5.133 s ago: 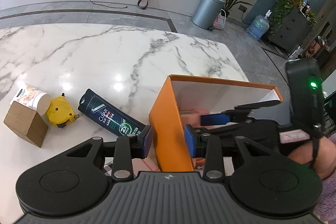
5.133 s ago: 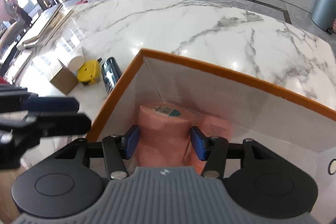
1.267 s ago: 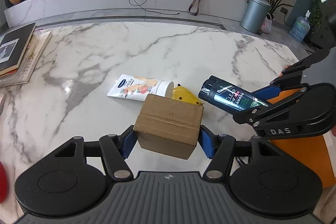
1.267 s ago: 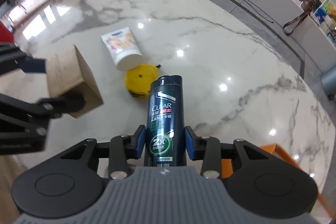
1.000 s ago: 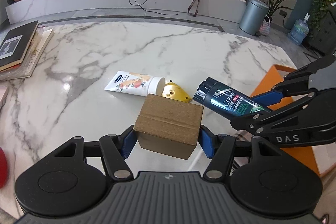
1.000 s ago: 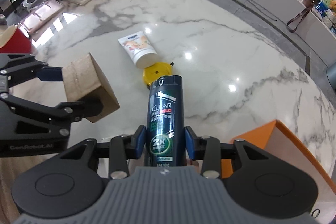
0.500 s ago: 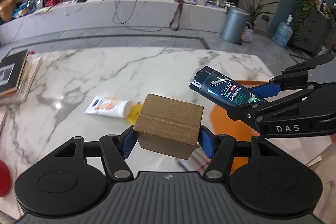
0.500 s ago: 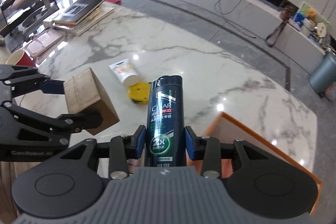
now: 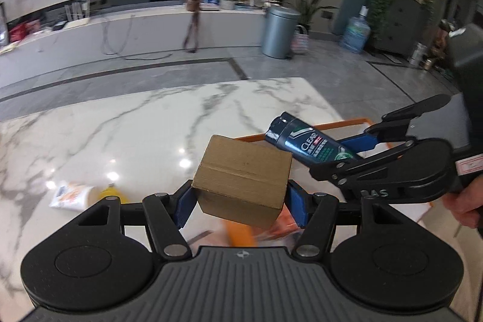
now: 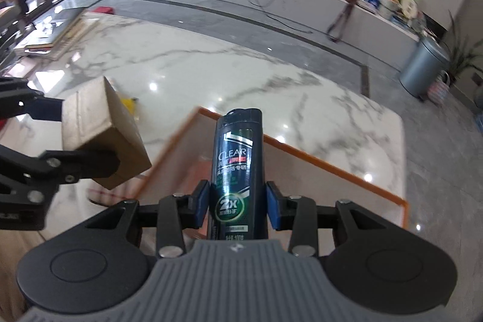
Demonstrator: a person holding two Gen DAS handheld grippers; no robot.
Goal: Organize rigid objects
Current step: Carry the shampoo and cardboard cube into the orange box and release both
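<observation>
Brown cardboard box [image 9: 243, 180]; dark green-black bottle [image 10: 237, 168]; orange bin [image 10: 332, 168]; white grey-veined marble table [image 9: 135, 125].

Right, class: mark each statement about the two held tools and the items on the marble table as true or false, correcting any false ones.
1. The left tool grips a brown cardboard box. True.
2. The right tool is open and holds nothing. False: it is shut on a dark green Clear shampoo bottle.
3. The white squeeze tube lies on the white marble table. True.
4. The cardboard box rests on the table. False: it is held in the air.
5. The orange-rimmed box sits on the floor. False: it sits on the table.
</observation>
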